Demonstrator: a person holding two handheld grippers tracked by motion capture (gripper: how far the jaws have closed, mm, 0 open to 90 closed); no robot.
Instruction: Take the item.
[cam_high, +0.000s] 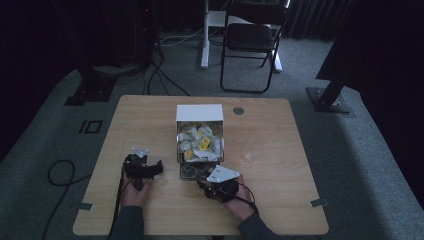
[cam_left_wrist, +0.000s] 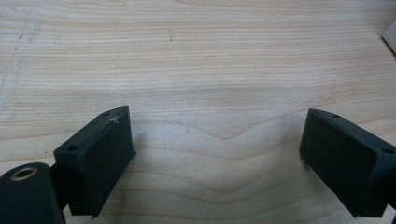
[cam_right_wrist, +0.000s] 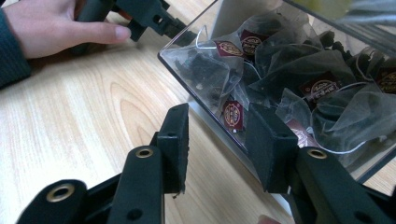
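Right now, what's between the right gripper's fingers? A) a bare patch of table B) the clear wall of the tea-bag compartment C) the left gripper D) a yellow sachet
B: in the right gripper view the right gripper has one finger outside and one inside the clear wall of the compartment that holds the dark tea bags.

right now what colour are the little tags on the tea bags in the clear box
Dark red with gold print, clearest in the right gripper view.

dark red round-logo tags (cam_right_wrist: 232, 115) on the tea bags, lettering way too tiny to read
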